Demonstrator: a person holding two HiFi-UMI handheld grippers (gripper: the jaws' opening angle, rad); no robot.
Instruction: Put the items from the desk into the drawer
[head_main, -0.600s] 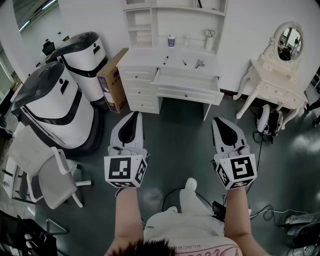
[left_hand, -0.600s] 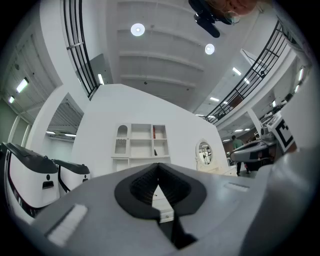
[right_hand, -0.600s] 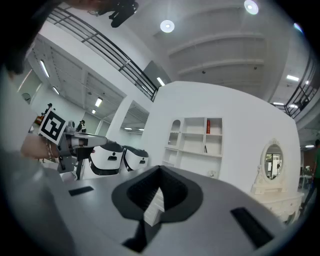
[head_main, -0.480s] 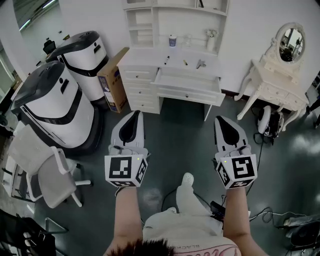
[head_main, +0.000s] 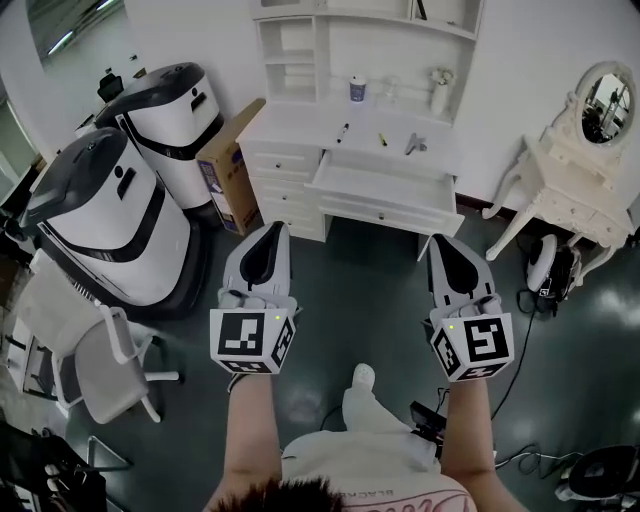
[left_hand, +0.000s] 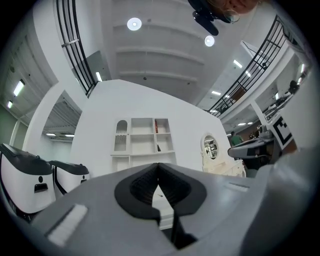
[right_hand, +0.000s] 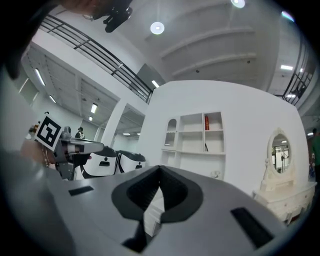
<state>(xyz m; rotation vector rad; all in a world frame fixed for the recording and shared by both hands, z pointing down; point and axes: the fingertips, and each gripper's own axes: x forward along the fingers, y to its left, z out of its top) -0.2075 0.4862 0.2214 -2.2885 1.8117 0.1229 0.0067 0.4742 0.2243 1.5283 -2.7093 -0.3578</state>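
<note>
The white desk (head_main: 300, 118) stands ahead by the wall, its middle drawer (head_main: 385, 190) pulled open. On the desktop lie a dark pen (head_main: 343, 131), a small yellow item (head_main: 382, 140) and a grey item (head_main: 414, 146); a cup (head_main: 357, 89) and a white ornament (head_main: 439, 90) stand at the back. My left gripper (head_main: 270, 233) and right gripper (head_main: 444, 245) are held side by side over the floor, well short of the desk. Both are shut and hold nothing. In the gripper views the desk (left_hand: 161, 196) (right_hand: 155, 210) shows through the notch between the closed jaws.
Two large white-and-grey machines (head_main: 110, 215) and a cardboard box (head_main: 228, 165) stand left of the desk. An office chair (head_main: 100, 365) is at the near left. A white dressing table with an oval mirror (head_main: 580, 165) stands right; cables (head_main: 520, 340) lie on the floor.
The view has shifted forward: the desk and dressing table sit a little lower and closer in the head view. Both grippers keep their pose, still shut.
</note>
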